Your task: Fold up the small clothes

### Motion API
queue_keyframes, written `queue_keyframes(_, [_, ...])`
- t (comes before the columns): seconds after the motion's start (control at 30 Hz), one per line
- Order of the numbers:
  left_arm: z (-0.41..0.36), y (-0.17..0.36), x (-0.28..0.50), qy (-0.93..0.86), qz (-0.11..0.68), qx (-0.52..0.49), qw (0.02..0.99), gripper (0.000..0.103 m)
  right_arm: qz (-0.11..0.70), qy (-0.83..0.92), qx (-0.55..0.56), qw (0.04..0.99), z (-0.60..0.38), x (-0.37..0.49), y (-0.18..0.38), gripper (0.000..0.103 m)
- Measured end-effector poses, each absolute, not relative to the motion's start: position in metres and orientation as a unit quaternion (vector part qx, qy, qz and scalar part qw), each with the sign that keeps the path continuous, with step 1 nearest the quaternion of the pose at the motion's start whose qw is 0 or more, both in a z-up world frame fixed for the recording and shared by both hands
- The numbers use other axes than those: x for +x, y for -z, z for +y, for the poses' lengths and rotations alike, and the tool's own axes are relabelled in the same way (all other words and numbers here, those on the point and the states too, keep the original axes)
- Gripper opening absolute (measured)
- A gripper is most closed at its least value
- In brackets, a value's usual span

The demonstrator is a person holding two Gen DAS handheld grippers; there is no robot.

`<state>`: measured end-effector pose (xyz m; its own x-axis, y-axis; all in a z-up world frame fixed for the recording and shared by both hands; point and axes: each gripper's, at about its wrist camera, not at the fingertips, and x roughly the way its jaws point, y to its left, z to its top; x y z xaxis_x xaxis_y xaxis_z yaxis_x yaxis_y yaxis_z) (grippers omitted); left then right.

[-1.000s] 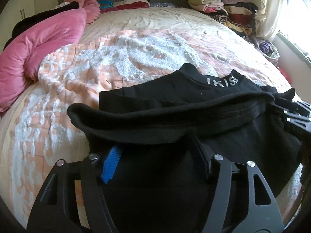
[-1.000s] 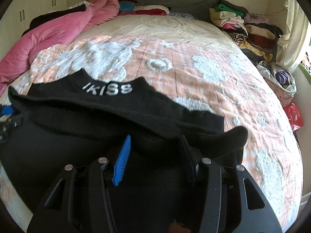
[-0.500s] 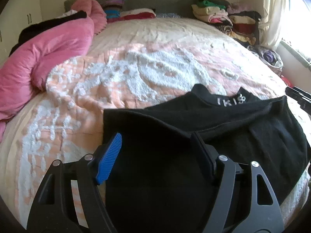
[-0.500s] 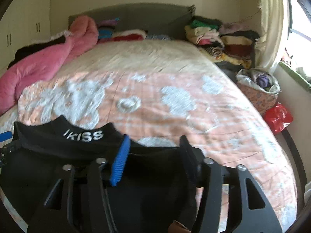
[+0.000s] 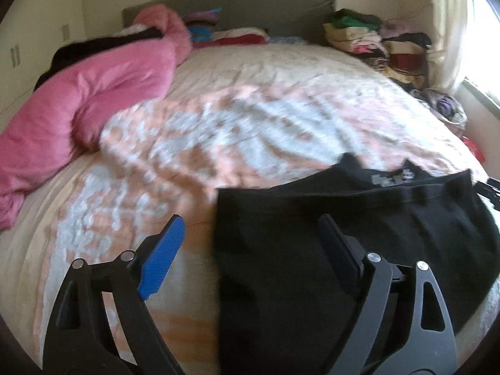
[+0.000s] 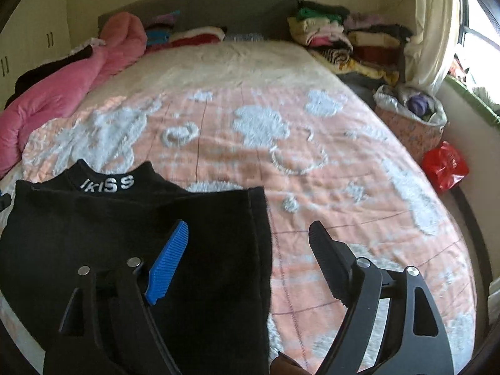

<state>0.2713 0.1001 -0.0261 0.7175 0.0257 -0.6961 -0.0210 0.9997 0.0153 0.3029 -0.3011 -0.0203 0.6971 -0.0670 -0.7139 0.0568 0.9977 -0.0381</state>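
Observation:
A black garment (image 5: 312, 250) with white lettering on its collar (image 6: 107, 184) lies folded flat on the peach and white bedspread (image 6: 281, 143). In the left wrist view my left gripper (image 5: 250, 231) hovers over the garment's left edge, its jaws opening wide with no cloth pinched between them. In the right wrist view my right gripper (image 6: 248, 234) hovers over the garment's right edge (image 6: 259, 250), its jaws also opening, and the cloth lies loose below. The blue pad (image 6: 168, 262) and black pad (image 6: 328, 259) touch nothing.
A pink duvet (image 5: 87, 100) is heaped along the bed's left side. Stacks of folded clothes (image 6: 343, 40) sit at the far right by the headboard (image 6: 203, 9). A laundry basket (image 6: 409, 118) and a red bag (image 6: 445, 165) stand on the floor to the right.
Both grippers let go of the garment's folded-over edge, which now lies flat. Both drew back and up, away from each other, with jaws spreading wider.

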Motion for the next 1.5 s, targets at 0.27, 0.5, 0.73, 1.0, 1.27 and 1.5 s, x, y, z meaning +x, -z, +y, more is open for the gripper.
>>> queue_keyframes(0.27, [0.128, 0.054, 0.285, 0.016, 0.417, -0.056, 0.907, 0.051, 0.4, 0.021, 0.001, 0.916, -0.298, 0.319, 0.037, 0.014])
queue_keyframes(0.5, [0.119, 0.039, 0.278, 0.044, 0.391, -0.05, 0.918, 0.004, 0.344, 0.019, 0.025, 0.938, -0.31, 0.306, 0.015, 0.006])
queue_keyframes(0.73, [0.122, 0.027, 0.279, 0.035, 0.367, -0.051, 0.928, 0.004, 0.336, 0.025, 0.049, 0.94, -0.32, 0.318, 0.015, 0.006])
queue_keyframes(1.0, [0.124, 0.037, 0.287, 0.026, 0.375, -0.047, 0.926, 0.004, 0.344, 0.04, 0.042, 0.937, -0.32, 0.324, 0.025, 0.006])
queue_keyframes(1.27, [0.122, 0.05, 0.29, 0.014, 0.388, -0.032, 0.921, 0.01, 0.38, 0.066, 0.027, 0.922, -0.317, 0.329, 0.043, 0.008])
queue_keyframes(1.5, [0.122, 0.053, 0.286, -0.001, 0.396, -0.016, 0.918, 0.034, 0.386, 0.081, 0.018, 0.919, -0.312, 0.318, 0.046, 0.046])
